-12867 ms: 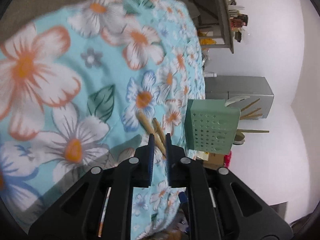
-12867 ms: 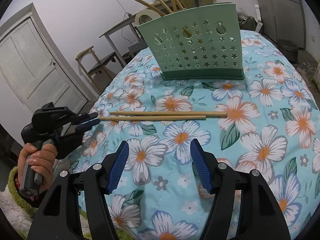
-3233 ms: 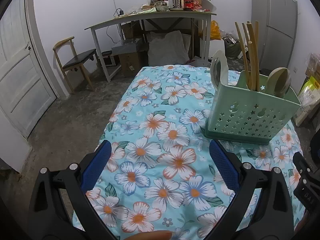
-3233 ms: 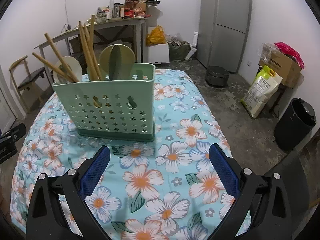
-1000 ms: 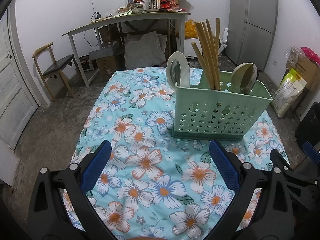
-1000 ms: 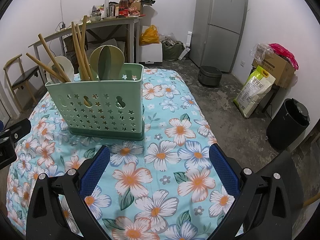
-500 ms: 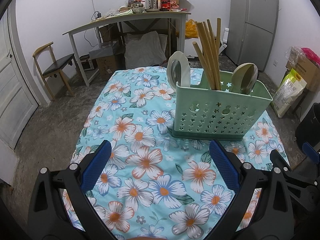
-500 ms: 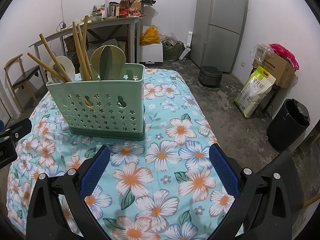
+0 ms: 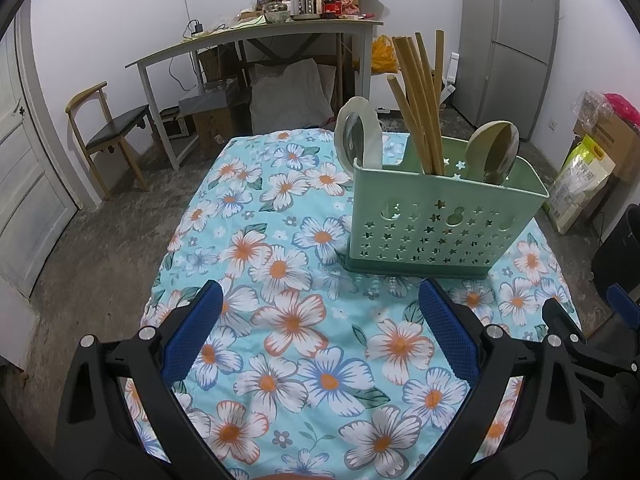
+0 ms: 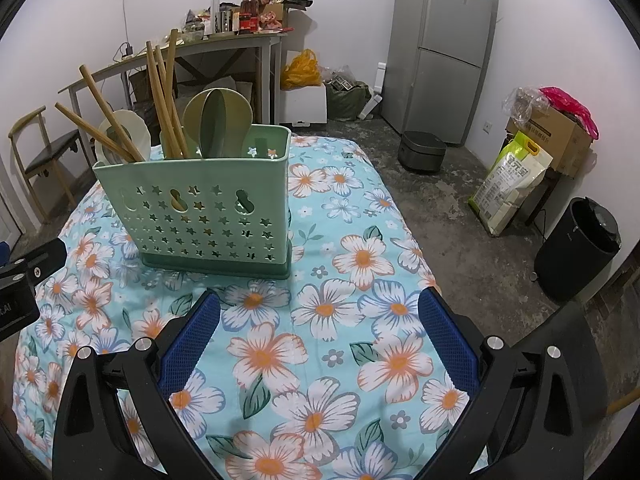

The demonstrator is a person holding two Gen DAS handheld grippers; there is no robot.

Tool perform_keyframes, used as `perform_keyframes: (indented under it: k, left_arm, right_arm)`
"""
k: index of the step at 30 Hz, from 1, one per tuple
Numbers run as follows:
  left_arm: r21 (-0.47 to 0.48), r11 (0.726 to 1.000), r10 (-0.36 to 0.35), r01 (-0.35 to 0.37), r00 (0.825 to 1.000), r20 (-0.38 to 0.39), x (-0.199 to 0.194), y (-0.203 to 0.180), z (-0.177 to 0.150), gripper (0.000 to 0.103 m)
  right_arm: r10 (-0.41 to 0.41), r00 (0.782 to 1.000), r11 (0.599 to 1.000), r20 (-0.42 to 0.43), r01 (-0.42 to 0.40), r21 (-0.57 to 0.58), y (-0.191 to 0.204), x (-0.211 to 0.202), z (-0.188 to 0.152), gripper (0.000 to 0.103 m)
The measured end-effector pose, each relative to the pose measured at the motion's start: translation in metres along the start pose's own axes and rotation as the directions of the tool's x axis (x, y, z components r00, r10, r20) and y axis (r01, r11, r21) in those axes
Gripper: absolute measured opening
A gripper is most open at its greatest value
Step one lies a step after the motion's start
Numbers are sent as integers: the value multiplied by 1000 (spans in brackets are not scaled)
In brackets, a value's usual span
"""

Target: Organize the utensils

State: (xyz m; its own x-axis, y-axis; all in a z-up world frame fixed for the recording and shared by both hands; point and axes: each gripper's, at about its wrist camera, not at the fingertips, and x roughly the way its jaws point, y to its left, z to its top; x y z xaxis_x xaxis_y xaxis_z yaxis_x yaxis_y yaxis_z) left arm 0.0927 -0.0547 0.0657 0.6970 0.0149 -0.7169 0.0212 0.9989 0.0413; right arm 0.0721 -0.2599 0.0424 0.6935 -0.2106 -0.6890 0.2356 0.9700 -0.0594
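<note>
Both the left gripper [image 9: 320, 332] and right gripper [image 10: 320, 332] hang empty, jaws wide apart, over the floral cloth [image 9: 280, 272]; chopsticks [image 9: 420, 104] and spoons [image 9: 494, 152] stand in the green caddy [image 9: 440, 228], so sorting looks finished and the next move is probably only withdrawal.

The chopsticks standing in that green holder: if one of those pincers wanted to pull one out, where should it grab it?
Probably by the bare upper end of a chopstick, coming from above. The chopsticks stand leaning in the green holder, their lower parts hidden behind its wall, so only the tops, well above the rim, are free. The one leaning off alone looks easiest, apart from the bunch and the spoon.
</note>
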Motion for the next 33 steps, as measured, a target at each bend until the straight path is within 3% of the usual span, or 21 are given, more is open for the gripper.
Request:
perform_keyframes:
  k: [33]
  left_arm:
    - [1, 1000, -1, 1, 1000, -3, 3, 0, -2, 94]
  right_arm:
    - [5, 1000, 1000, 0, -5, -2, -2, 0, -1, 96]
